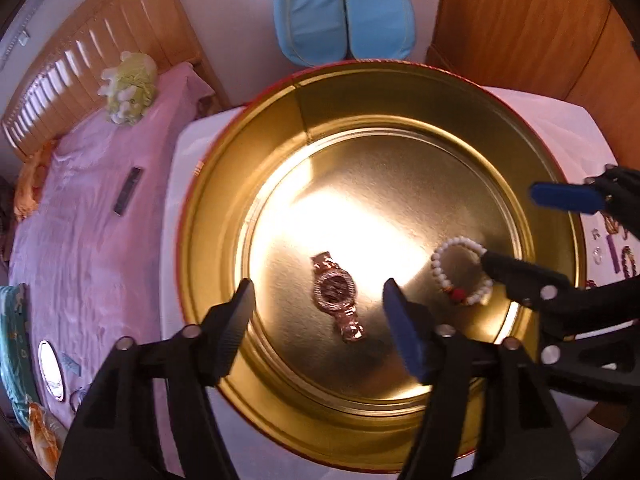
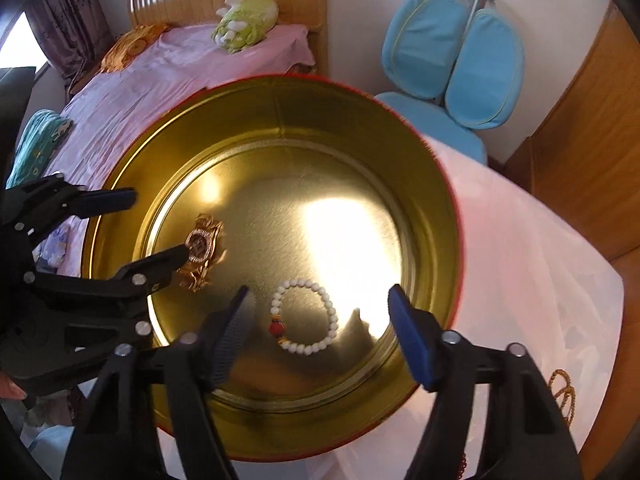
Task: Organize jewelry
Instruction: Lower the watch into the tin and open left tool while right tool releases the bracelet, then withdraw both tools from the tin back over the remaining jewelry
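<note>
I am above the round gold tin (image 1: 240, 184) with both tongs, and I judge the task is partly done. Two pieces lie already on its bottom: a rose-gold wristwatch (image 1: 338, 296) near the middle and a white bead bracelet (image 2: 306, 316) with one red bead, a little apart from the watch.

My left gripper (image 1: 318, 310) has its fingers spread wide, with the watch seen between them lower down; it holds nothing. My right gripper (image 2: 322, 316) is also spread wide and empty, and the bracelet lies between its fingers on the tin floor. In the left wrist view, one black finger of the right tongs looks to reach the bracelet's edge, but I cannot tell if it really touches or only hangs over it.

What is left, as I judge it: on the white table cover (image 2: 520, 264) outside the tin I see more jewelry. There is a small group of rings and dark pieces (image 1: 616, 252) beside the tin, partly hidden by my right tongs, and a golden chain (image 2: 564, 392) near the table edge. These are not yet inside. I think some more trips are needed before the tin holds all.
</note>
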`<act>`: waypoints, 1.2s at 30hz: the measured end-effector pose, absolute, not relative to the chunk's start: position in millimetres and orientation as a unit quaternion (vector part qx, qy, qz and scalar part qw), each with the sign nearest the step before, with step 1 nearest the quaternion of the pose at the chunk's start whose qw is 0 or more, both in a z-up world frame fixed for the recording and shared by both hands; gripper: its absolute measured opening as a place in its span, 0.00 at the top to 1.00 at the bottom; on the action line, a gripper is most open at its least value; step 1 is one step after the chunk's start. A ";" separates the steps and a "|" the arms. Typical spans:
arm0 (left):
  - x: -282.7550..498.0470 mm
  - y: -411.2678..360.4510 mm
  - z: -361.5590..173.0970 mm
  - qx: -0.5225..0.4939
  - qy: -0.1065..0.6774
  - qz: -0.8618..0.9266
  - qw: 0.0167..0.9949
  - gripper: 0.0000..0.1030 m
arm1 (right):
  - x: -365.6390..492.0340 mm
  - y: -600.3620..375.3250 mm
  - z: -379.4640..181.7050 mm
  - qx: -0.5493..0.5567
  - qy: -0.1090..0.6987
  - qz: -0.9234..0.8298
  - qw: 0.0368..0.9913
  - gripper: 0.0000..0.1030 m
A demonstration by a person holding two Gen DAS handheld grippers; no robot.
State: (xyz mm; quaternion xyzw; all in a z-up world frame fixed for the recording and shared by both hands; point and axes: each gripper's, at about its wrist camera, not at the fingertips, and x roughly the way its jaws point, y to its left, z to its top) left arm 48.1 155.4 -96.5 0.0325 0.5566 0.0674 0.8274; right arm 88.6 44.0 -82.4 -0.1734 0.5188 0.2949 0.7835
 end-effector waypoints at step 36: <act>41.5 76.8 -56.5 0.044 0.521 -0.006 0.852 0.07 | 59.7 -92.1 -20.7 -0.092 0.469 0.189 0.858 0.04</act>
